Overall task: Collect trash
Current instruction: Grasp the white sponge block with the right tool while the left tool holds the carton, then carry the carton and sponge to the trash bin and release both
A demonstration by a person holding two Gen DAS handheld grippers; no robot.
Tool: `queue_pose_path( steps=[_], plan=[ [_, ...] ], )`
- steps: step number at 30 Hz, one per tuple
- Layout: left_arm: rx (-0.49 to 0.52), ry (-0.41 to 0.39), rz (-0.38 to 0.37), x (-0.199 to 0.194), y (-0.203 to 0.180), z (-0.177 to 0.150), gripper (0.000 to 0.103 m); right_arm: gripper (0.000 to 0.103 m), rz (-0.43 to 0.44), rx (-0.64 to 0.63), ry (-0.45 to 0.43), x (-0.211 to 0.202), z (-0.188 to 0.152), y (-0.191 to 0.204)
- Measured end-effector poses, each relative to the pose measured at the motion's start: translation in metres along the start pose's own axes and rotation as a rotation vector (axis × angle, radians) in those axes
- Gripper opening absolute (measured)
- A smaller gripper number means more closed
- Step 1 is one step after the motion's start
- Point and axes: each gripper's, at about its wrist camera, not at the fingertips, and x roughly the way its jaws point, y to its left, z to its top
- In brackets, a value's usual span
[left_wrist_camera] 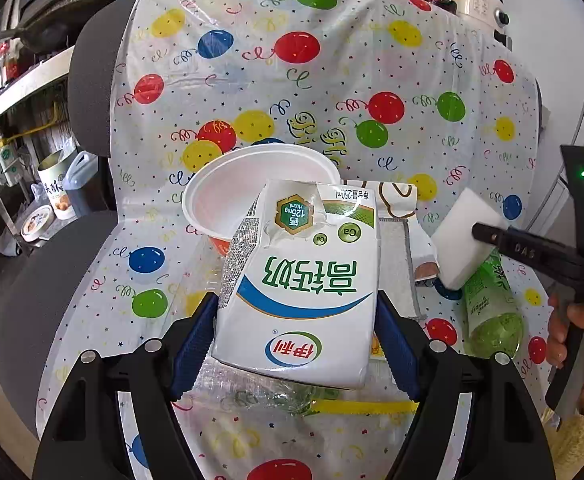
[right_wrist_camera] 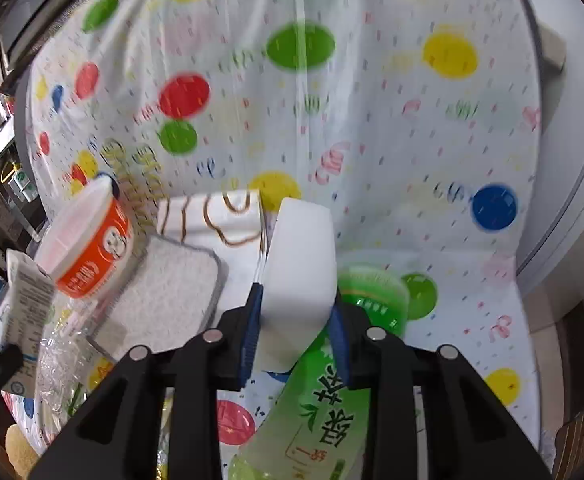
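Milk carton (left_wrist_camera: 295, 292) pinched in left gripper (left_wrist_camera: 295, 344) jaws, lifted over balloon-print table (left_wrist_camera: 331, 80); right gripper (right_wrist_camera: 297, 344) jaws squeezing white sponge (right_wrist_camera: 299, 260) above green bottle (right_wrist_camera: 323, 400). Risk: soft sponge slipping, carton crushing.

Bright balloons, white clutter
White cloth (left_wrist_camera: 371, 60) bears red, green, yellow, blue balloons; green bottle (right_wrist_camera: 331, 400); orange-sided cup (right_wrist_camera: 88, 256); white sponge (right_wrist_camera: 299, 264).

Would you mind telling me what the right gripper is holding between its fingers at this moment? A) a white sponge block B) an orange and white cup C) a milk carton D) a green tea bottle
A: the right gripper has its blue pads pressed on both sides of the white sponge block, while the green tea bottle lies beneath it.
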Motion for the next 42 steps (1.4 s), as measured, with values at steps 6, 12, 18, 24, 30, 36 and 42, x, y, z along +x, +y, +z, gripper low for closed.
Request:
queue_pose_path(
  steps=[6, 12, 18, 24, 30, 36, 42],
  plan=[
    [-0.008, -0.011, -0.022, -0.015, -0.005, -0.001, 0.076, 0.028, 0.026, -0.053, -0.112, -0.059, 0.006, 0.009],
    [-0.002, -0.043, -0.05, -0.039, -0.02, -0.003, 0.076, 0.029, 0.037, -0.087, -0.141, -0.117, -0.011, 0.006],
    [0.045, -0.058, -0.07, -0.056, -0.055, -0.019, 0.076, 0.029, 0.008, -0.084, -0.138, -0.152, -0.051, -0.017],
    [0.091, -0.027, -0.091, -0.052, -0.094, -0.039, 0.076, 0.03, -0.082, -0.037, -0.135, -0.184, -0.109, -0.068],
    [0.173, -0.016, -0.207, -0.059, -0.157, -0.065, 0.076, 0.03, -0.174, 0.065, -0.109, -0.215, -0.166, -0.133],
    [0.293, 0.013, -0.386, -0.057, -0.245, -0.101, 0.076, 0.03, -0.271, 0.202, -0.065, -0.24, -0.225, -0.202],
    [0.409, 0.075, -0.545, -0.055, -0.339, -0.139, 0.077, 0.031, -0.35, 0.301, -0.02, -0.25, -0.275, -0.251]
  ],
)
